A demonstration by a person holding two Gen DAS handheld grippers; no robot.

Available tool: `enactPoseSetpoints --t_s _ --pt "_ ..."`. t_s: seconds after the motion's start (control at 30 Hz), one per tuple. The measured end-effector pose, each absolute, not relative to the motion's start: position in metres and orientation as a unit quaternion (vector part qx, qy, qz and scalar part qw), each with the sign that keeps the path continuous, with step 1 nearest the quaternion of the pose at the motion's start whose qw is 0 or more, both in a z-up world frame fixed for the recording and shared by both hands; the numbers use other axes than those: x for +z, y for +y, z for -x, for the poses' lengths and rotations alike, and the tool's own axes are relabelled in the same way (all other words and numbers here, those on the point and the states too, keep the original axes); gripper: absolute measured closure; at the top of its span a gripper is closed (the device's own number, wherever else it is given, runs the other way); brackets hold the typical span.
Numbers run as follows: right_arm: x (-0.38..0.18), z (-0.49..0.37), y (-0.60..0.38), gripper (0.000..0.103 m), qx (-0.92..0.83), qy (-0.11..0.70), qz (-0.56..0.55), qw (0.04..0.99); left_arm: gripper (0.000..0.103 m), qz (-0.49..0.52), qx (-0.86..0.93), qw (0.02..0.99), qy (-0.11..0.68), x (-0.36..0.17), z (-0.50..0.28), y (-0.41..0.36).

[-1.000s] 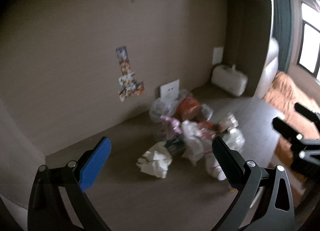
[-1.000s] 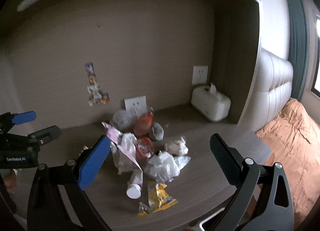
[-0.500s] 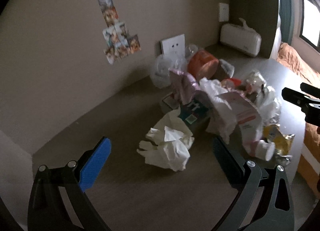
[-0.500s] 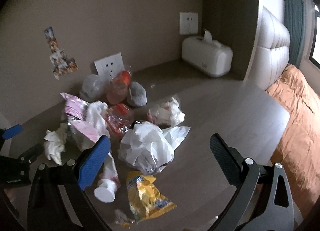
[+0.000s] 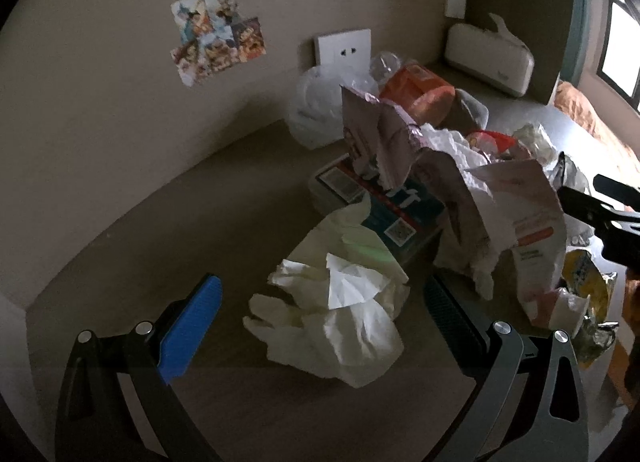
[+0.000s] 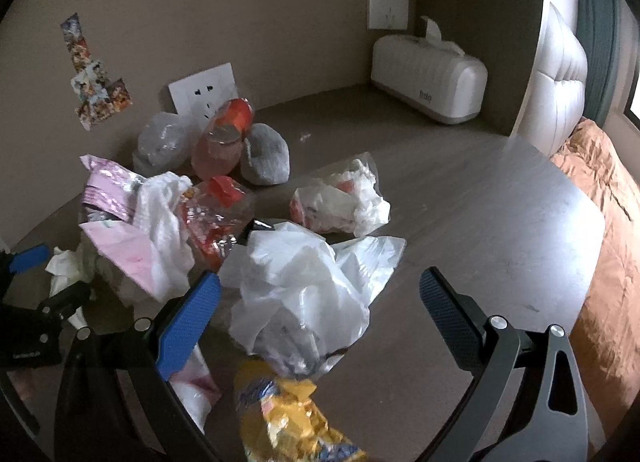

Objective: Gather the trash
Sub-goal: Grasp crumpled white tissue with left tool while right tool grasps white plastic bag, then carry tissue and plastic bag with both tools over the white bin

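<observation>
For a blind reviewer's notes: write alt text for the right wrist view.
The open right gripper hangs over a crumpled white plastic bag on a brown table, a yellow snack wrapper nearer the camera. Behind lie more wrappers, and a white tissue box by the wall.

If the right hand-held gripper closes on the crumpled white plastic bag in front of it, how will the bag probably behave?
The crumpled white plastic bag looks thin and loosely bunched, so it will probably squash flat between the fingers and feel very light. Its loose corner may hang and drag. It might also disturb the yellow wrapper lying against it.

Gloves point(image 5: 332, 326) before box point(image 5: 384, 201); tissue holder point(image 6: 430, 79) behind trash pile point(image 6: 224, 213).
</observation>
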State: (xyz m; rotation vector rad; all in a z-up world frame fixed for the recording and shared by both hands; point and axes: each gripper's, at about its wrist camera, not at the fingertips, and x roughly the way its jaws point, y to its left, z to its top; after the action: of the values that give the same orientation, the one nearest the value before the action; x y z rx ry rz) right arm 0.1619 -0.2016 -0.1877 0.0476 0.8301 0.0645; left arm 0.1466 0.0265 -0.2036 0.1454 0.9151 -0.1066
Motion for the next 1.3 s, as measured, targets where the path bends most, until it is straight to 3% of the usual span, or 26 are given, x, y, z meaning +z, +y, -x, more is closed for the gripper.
enactPoseSetpoints --t_s 0.03,0.07,0.1,0.17,0.2,0.3,0.37,0.5,0.9,1.3 --pt "-0.190 -0.165 -0.202 0.003 0.030 0.405 -0.024 0.913 0.006 -0.071 -0.051 0.892 0.443 -0.206 -0.148 0.027" --pt "-0.191 -0.168 -0.202 0.003 0.032 0.408 -0.026 0.912 0.011 -0.071 -0.054 0.889 0.448 -0.210 -0.151 0.027" --pt "-0.193 -0.171 -0.202 0.003 0.037 0.410 -0.029 0.911 0.024 -0.070 -0.058 0.888 0.452 -0.212 -0.152 0.027" --pt "-0.197 -0.174 -0.202 0.004 0.043 0.415 -0.033 0.908 0.035 -0.065 -0.064 0.882 0.462 -0.219 -0.155 0.029" --pt "-0.199 -0.176 -0.201 0.006 0.048 0.420 -0.034 0.905 0.036 -0.062 -0.070 0.878 0.469 -0.223 -0.158 0.029" --pt "-0.206 -0.177 -0.200 0.028 0.070 0.431 -0.049 0.898 0.042 -0.066 -0.073 0.882 0.461 -0.224 -0.159 0.028" --pt "-0.206 -0.177 -0.198 0.051 0.079 0.428 -0.050 0.899 0.046 -0.070 -0.073 0.884 0.457 -0.223 -0.158 0.026" --pt "-0.199 -0.175 -0.195 0.069 0.083 0.425 -0.052 0.900 0.064 -0.069 -0.079 0.889 0.445 -0.213 -0.155 0.025" --pt "-0.088 -0.125 -0.220 0.070 0.091 0.316 -0.068 0.942 0.066 -0.049 -0.104 0.921 0.371 -0.111 -0.121 0.015" --pt "-0.071 -0.043 -0.308 0.070 0.004 0.301 -0.094 0.949 0.066 -0.079 -0.251 0.904 0.336 -0.086 -0.075 -0.104"
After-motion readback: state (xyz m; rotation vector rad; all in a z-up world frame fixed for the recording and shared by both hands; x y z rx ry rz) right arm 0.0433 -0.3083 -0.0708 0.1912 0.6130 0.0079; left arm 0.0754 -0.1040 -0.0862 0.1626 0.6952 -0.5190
